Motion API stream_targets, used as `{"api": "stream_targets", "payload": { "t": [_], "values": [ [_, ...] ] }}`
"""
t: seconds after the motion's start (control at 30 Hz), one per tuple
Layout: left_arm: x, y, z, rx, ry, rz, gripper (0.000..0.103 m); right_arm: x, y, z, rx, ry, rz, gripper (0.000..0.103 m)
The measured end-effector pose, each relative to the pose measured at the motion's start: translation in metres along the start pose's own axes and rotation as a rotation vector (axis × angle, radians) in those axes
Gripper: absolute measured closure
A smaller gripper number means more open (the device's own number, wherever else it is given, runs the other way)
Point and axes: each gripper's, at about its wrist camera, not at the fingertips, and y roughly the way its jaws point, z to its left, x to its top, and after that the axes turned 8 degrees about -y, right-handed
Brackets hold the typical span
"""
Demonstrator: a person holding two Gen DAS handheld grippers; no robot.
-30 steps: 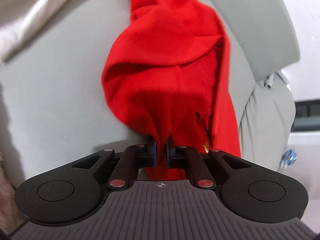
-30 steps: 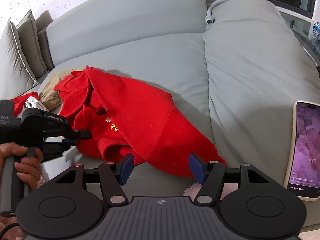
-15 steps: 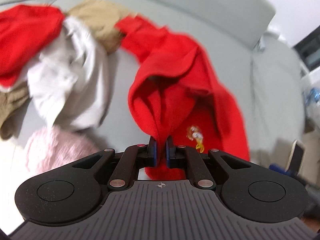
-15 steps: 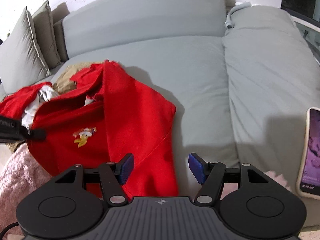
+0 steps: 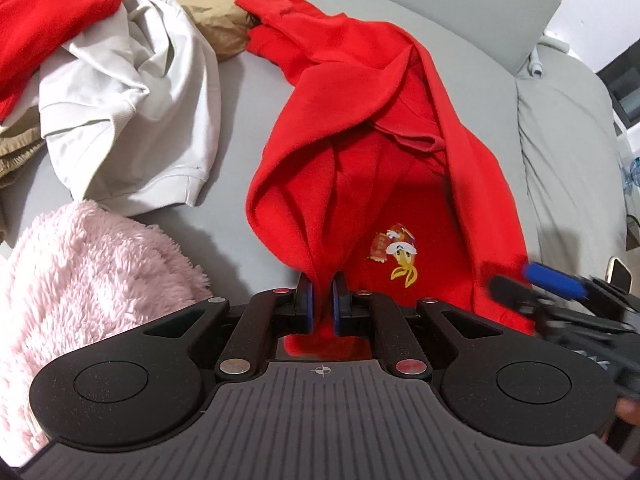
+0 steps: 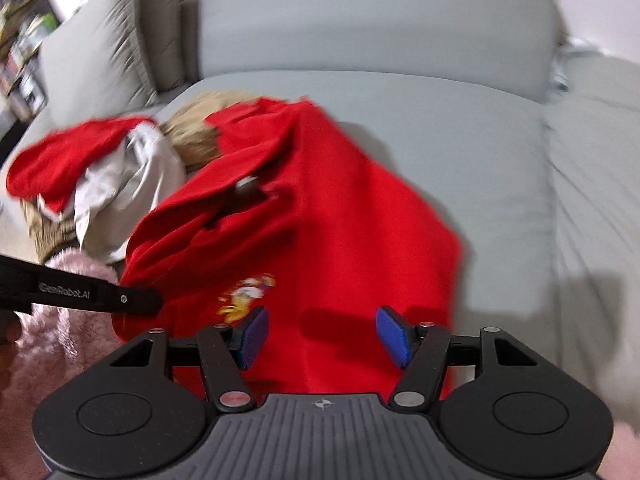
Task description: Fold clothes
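The red sweatshirt (image 5: 372, 128) sprawls mid-frame across the grey sofa (image 6: 440, 128), a pinch clamped in the left tongs (image 5: 321, 304); the right tongs (image 6: 322, 334) hover over its hem, closing, pads not yet pressing; white top (image 5: 132, 108) upper left

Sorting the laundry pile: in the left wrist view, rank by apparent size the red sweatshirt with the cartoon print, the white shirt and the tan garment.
1. red sweatshirt
2. white shirt
3. tan garment, partly hidden and farthest off, so its true size is unsure.
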Motion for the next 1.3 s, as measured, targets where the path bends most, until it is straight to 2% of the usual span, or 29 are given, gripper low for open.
{"api": "stream_targets", "payload": {
  "t": [0.03, 0.07, 0.1, 0.13, 0.17, 0.27, 0.3, 0.37, 0.43, 0.47, 0.53, 0.57, 0.6, 0.63, 0.73, 0.77, 0.8, 0.93, 1.1, 1.23, 1.3],
  "values": [
    [0.001, 0.0, 0.0, 0.001, 0.001, 0.0, 0.094, 0.002, 0.008, 0.007, -0.017, -0.029, 0.01, 0.049],
    [0.001, 0.0, 0.0, 0.002, 0.002, 0.0, 0.094, 0.004, 0.015, 0.013, -0.038, -0.057, 0.023, 0.056],
    [0.001, 0.0, 0.0, 0.003, 0.002, 0.0, 0.094, 0.004, 0.02, 0.015, -0.068, -0.084, 0.043, 0.079],
    [0.001, 0.0, 0.0, 0.005, 0.004, 0.0, 0.094, 0.004, 0.025, 0.018, -0.098, -0.11, 0.063, 0.094],
    [0.001, 0.0, 0.0, 0.006, 0.007, 0.0, 0.094, 0.004, 0.028, 0.018, -0.122, -0.13, 0.076, 0.1],
    [0.001, 0.002, 0.0, 0.016, 0.02, 0.003, 0.094, 0.01, 0.013, -0.005, -0.154, -0.082, 0.026, 0.102],
    [0.002, 0.003, -0.001, 0.022, 0.025, 0.002, 0.094, 0.014, 0.002, -0.022, -0.206, -0.037, -0.011, 0.102],
    [0.001, 0.005, -0.002, 0.051, 0.045, -0.004, 0.094, 0.019, -0.02, -0.075, -0.35, 0.138, -0.074, 0.102],
    [0.001, 0.008, -0.002, 0.059, 0.043, 0.001, 0.095, 0.015, -0.027, -0.115, -0.403, 0.263, -0.051, 0.102],
    [0.0, 0.009, -0.002, 0.066, 0.043, 0.001, 0.094, 0.011, -0.027, -0.135, -0.44, 0.291, -0.011, 0.1],
    [-0.001, 0.01, -0.001, 0.075, 0.048, -0.004, 0.094, 0.0, -0.023, -0.161, -0.493, 0.302, 0.068, 0.081],
    [-0.002, 0.01, 0.0, 0.079, 0.046, -0.005, 0.094, -0.006, -0.022, -0.168, -0.505, 0.297, 0.101, 0.061],
    [-0.002, 0.01, 0.001, 0.076, 0.043, -0.004, 0.093, -0.012, -0.022, -0.172, -0.511, 0.299, 0.123, 0.056],
    [-0.002, 0.009, 0.002, 0.073, 0.038, -0.002, 0.092, -0.017, -0.023, -0.175, -0.513, 0.302, 0.139, 0.056],
    [-0.001, 0.007, 0.004, 0.071, 0.027, 0.003, 0.082, -0.036, -0.039, -0.174, -0.43, 0.389, 0.107, 0.051],
    [-0.002, 0.005, 0.004, 0.072, 0.028, 0.002, 0.079, -0.041, -0.042, -0.172, -0.395, 0.425, 0.099, 0.044],
    [-0.003, 0.004, 0.004, 0.071, 0.031, 0.0, 0.078, -0.047, -0.048, -0.166, -0.329, 0.485, 0.088, 0.041],
    [-0.005, 0.005, 0.006, 0.074, 0.024, 0.006, 0.078, -0.06, -0.049, -0.14, -0.093, 0.647, 0.081, 0.041],
    [-0.007, 0.005, 0.007, 0.075, 0.015, 0.01, 0.077, -0.05, -0.027, -0.132, -0.006, 0.844, 0.085, 0.041],
    [-0.006, 0.005, 0.009, 0.068, 0.004, 0.009, 0.077, -0.031, -0.013, -0.127, -0.043, 0.936, 0.086, 0.043],
    [-0.006, 0.005, 0.009, 0.066, 0.003, 0.01, 0.078, -0.027, -0.003, -0.126, -0.055, 0.972, 0.113, 0.05]
  ]
}}
